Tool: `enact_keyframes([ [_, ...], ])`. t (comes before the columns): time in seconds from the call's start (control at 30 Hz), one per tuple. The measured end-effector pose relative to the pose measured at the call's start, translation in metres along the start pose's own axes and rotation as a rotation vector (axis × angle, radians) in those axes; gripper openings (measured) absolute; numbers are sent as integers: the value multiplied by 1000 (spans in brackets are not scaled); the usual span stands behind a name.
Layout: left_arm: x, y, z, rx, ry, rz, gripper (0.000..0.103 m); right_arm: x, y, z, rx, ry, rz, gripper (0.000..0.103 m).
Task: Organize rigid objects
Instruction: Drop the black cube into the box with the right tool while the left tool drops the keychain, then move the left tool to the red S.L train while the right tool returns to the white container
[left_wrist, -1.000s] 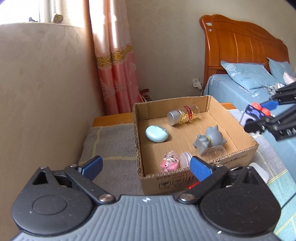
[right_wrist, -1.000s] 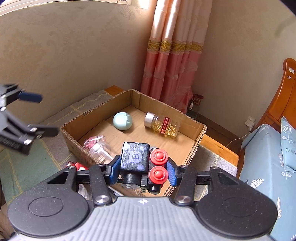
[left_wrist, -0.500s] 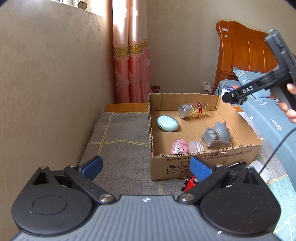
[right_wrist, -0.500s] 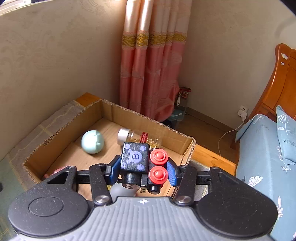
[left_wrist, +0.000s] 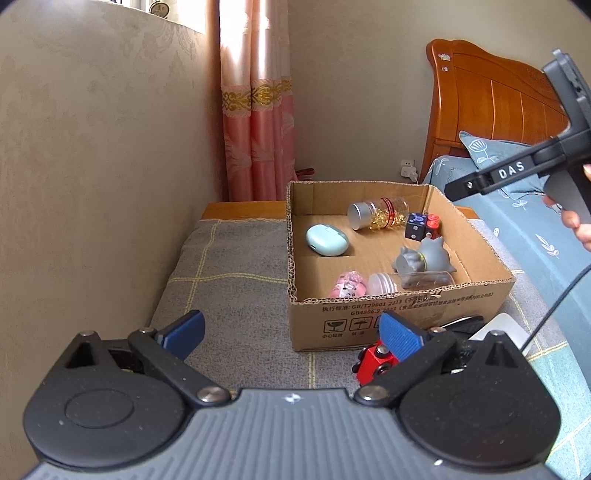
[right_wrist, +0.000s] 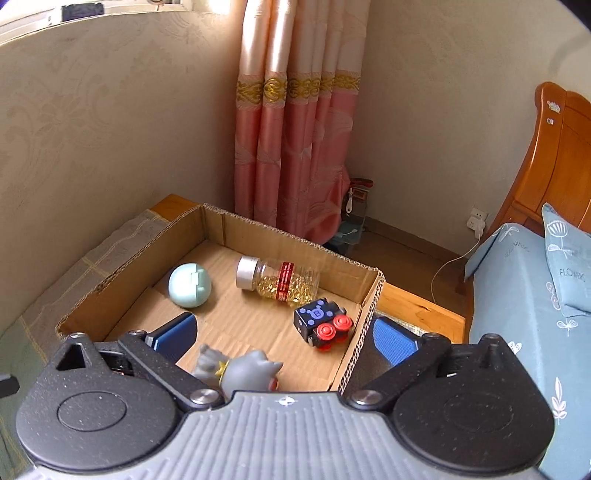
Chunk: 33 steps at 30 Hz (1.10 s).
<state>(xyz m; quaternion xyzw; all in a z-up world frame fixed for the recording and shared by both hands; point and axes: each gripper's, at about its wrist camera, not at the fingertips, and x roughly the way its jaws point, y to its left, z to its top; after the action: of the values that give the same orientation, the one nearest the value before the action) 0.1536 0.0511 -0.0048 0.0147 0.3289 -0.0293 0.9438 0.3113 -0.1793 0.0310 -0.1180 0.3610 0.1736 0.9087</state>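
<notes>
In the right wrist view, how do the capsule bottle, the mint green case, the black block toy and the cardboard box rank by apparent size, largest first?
1. cardboard box, by far the largest.
2. capsule bottle.
3. mint green case and black block toy: these look about alike, and the toy lies nearer the camera, so I do not rank them.

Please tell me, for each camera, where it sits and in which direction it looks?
Left wrist: on the left tongs, low on the blanket, facing the box's front; the right tongs and a hand show.
Right wrist: on the right tongs, above the box's edge, looking into it.
Both show the pill bottle and the toy car.
</notes>
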Motion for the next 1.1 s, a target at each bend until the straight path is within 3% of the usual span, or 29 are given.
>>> enact_keyframes([
  [0.23,-6,-4,-1,13,-6,1,100,-24,14,-19,-12,-8,15,103],
  [0.47,-4,-6,-5,17,7,-2,101,-42,27,-63,9,-10,9,103],
  [0.77,8,-16,-9,31,33,-34,101,-45,50,-135,68,-25,-53,103],
  [1.1,37,-46,-9,94,64,-80,102,-31,48,-177,175,25,-22,103],
])
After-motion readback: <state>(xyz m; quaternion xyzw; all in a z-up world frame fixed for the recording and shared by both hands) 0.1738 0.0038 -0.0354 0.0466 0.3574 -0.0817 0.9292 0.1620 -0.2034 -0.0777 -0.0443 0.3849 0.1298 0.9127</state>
